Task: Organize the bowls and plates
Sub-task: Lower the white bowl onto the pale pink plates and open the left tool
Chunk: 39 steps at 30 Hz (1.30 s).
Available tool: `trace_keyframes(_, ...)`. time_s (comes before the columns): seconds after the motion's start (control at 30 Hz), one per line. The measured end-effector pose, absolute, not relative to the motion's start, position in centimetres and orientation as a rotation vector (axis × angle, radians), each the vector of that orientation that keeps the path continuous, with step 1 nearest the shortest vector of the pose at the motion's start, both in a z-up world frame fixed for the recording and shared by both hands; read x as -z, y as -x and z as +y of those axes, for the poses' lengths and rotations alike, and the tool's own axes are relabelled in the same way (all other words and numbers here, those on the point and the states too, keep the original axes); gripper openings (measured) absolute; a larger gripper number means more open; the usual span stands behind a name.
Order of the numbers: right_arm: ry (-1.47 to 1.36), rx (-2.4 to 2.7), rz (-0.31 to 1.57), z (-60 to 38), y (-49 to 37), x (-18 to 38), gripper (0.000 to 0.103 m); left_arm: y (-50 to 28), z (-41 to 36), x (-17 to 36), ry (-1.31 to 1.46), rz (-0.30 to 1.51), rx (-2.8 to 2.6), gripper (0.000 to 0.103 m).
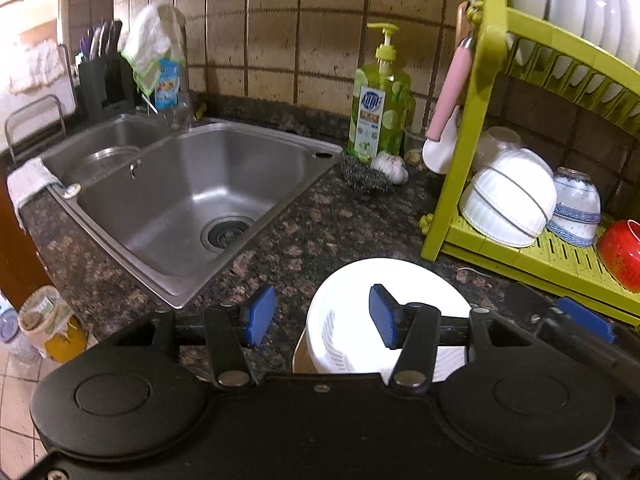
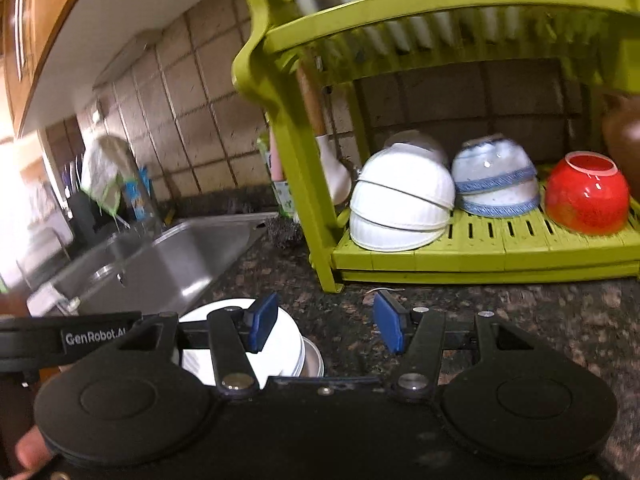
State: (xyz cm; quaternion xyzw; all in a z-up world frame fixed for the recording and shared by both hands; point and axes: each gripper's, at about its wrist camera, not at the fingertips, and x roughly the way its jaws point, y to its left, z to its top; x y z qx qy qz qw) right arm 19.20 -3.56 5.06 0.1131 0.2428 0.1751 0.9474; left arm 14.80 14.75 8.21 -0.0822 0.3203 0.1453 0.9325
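Plates sit stacked at the front edge of the surface, between the sink and the green rack, and I judge the step in hand is lifting the top one for the rack's upper tier. My left claw hangs over the stack with its pads spread apart and nothing between them; one pad is above the white plate, the other over bare stone. My right claw is also spread and empty, hovering over the surface just beside the stack, facing the rack's lower shelf.

That shelf already carries upturned white bowls, a blue-rimmed bowl and a red bowl. Standing plates fill much of the upper tier, though I cannot tell from here which slots are free.

To do this well, I would bring one claw down at the rim of the top plate only, pads either side of its edge, and close firmly, since glazed ware is likely slippery. I would lift clear of the stack before tilting it upright, so the plates beneath are not dragged toward the front edge. Approaching the rack, I should watch the pink-handled utensil hanging on its post.
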Motion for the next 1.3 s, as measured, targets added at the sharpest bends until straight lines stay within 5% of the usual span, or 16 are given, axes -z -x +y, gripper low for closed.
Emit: trace_keyframes(1.3,-0.137,-0.479,0.468,-9.4,-9.4,-3.5,0.057,-5.7,9.2,-4.7,0.109,0.637,-0.327,0.059)
